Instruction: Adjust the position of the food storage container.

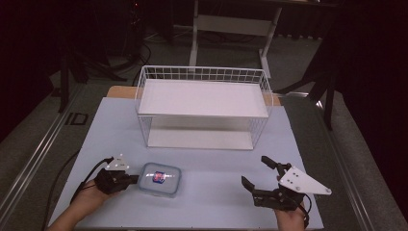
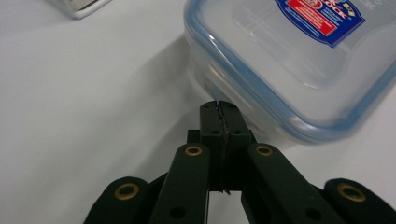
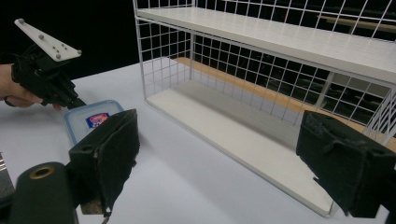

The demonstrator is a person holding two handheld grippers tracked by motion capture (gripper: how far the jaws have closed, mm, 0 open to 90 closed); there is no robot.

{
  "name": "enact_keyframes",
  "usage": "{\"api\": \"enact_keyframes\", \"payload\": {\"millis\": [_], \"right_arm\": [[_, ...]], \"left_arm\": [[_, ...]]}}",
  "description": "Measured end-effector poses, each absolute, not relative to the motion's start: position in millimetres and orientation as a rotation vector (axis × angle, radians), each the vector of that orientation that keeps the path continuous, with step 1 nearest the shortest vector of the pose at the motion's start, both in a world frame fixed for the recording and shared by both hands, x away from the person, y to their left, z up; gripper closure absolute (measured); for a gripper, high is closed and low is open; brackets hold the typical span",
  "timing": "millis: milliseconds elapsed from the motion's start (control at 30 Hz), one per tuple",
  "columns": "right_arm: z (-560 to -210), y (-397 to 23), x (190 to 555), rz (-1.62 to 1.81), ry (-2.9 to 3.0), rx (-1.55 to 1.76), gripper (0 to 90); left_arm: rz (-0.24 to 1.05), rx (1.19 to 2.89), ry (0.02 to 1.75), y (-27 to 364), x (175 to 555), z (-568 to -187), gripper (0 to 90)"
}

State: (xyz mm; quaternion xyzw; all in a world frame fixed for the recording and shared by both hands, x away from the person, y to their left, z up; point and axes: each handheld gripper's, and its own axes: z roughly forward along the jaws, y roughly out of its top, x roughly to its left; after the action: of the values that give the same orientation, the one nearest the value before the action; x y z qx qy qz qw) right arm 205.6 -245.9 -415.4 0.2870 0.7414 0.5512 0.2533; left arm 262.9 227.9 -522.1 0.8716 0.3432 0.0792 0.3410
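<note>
1. The box (image 1: 160, 179) is clear plastic, square with rounded corners, under a blue-rimmed lid bearing a red and blue label.
2. A white wire rack (image 1: 204, 107) with two flat shelves stands well beyond both grippers.
3. The left gripper (image 1: 135, 179) has its jaws pressed together, empty, tips touching the box's side wall.
4. The right gripper (image 1: 256, 175) gapes wide, empty, well apart from the box.

Open tongs (image 3: 219, 163) before wire shelf (image 3: 289, 51)
</note>
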Motion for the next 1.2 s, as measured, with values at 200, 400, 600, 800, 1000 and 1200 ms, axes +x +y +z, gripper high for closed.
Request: {"api": "enact_keyframes", "payload": {"millis": [200,400,600,800,1000,1200], "right_arm": [[-415,-245,205,1.493,2.023,0.777,13.3],[-416,-246,205,1.496,2.028,0.778,13.3],[-417,-247,207,1.490,2.030,0.779,13.3],[-419,-246,207,1.489,2.043,0.777,13.3],[-423,-244,209,1.483,2.067,0.785,13.3],[-425,-244,211,1.480,2.075,0.789,13.3]], "left_arm": [[0.163,2.290,0.855,203,267,-522,90.0],[0.117,2.296,0.798,180,272,-522,90.0],[0.118,2.288,0.792,177,269,-519,90.0],[0.127,2.259,0.809,190,257,-509,90.0],[0.099,2.253,0.818,188,258,-513,90.0],[0.075,2.252,0.815,180,260,-517,90.0]]}}
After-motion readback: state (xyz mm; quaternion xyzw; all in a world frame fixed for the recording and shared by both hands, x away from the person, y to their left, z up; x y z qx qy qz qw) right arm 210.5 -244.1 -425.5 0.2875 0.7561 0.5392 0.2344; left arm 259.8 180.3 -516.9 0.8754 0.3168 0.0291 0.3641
